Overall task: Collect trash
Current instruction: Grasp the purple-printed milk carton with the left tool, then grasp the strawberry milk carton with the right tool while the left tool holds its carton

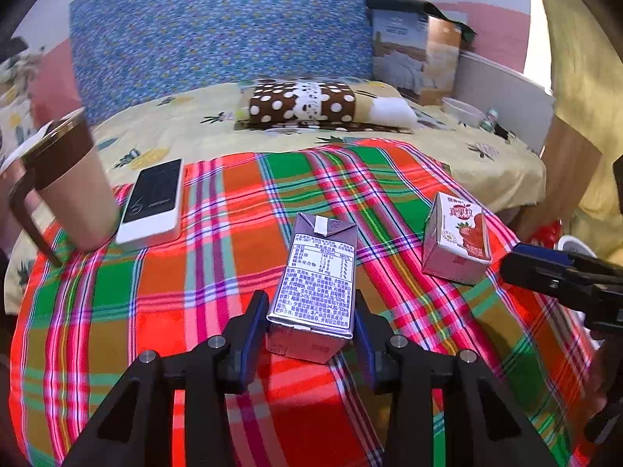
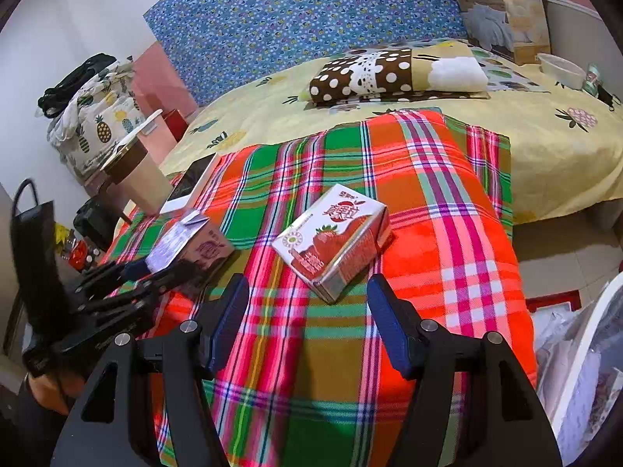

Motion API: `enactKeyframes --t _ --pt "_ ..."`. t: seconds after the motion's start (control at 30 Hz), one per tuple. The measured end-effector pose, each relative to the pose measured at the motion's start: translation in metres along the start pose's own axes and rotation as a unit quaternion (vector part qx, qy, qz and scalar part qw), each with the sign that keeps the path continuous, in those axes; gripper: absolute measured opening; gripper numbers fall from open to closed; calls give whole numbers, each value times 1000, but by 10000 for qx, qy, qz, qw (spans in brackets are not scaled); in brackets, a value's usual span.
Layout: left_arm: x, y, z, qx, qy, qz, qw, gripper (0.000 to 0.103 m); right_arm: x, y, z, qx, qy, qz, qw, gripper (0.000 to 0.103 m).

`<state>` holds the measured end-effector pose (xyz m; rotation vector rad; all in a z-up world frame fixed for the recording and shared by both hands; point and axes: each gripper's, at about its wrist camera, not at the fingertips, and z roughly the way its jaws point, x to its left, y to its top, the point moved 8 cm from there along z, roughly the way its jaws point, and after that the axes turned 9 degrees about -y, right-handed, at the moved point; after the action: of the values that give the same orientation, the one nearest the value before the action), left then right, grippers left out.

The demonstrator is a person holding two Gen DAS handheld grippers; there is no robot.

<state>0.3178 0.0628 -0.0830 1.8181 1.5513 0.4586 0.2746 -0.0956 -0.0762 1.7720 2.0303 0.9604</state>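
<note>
Left tongs [image 1: 309, 334] straddling the near end of the purple drink carton [image 1: 317, 284], blue pads close on either side; pad contact not clear, so grip cannot be told. Carton lying flat on the plaid blanket [image 1: 218, 280], printed panel up, folded top pointing away toward the pillow [image 1: 307, 105]. Right tongs [image 2: 307, 307] partly spread, nothing between the pads, hovering just short of the strawberry drink carton [image 2: 335, 237], which lies on its side on the same blanket, tilted diagonally, near corner between the fingertips' line but untouched. Seen from the left wrist, strawberry carton right of the purple one, apart from it. Seen from the right wrist, purple carton at left with the left tongs around it. Far left on the blanket's edge: power bank [image 1: 153, 202], flat, just beside a brown lidded mug [image 1: 62, 183]. Beyond: yellow pineapple-print bed sheet [image 1: 187, 116], blue patterned headboard [image 1: 218, 27], boxed quilt [image 1: 414, 50] leaning upright at the far right corner.
</note>
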Motion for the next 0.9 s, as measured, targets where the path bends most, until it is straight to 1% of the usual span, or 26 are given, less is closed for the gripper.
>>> enactKeyframes --t 0.1,0.23,0.37,0.5,0.63,0.73,0.9 --pt "4 -2 -9 -81 62 -79 9999 41 1 6 9 -6 -50 50 10000 65" --pt "9 -3 -18 -141 80 -135 9998 41 -6 18 17 -78 -245 431 9987 65" --pt "20 -3 -24 -178 136 -259 9994 41 -5 25 31 24 -246 561 9981 66" --pt "28 -6 -26 -185 140 -403 9989 41 4 26 40 88 -245 334 9991 66" --pt "35 -9 -27 -188 174 -489 9985 41 14 22 48 128 -362 -50 9993 66" --pt "37 -11 -27 -183 189 -525 9983 41 16 23 49 110 -417 -221 9988 67" --pt "38 -14 -24 -123 206 -565 9981 41 14 23 50 197 -386 -340 9985 67"
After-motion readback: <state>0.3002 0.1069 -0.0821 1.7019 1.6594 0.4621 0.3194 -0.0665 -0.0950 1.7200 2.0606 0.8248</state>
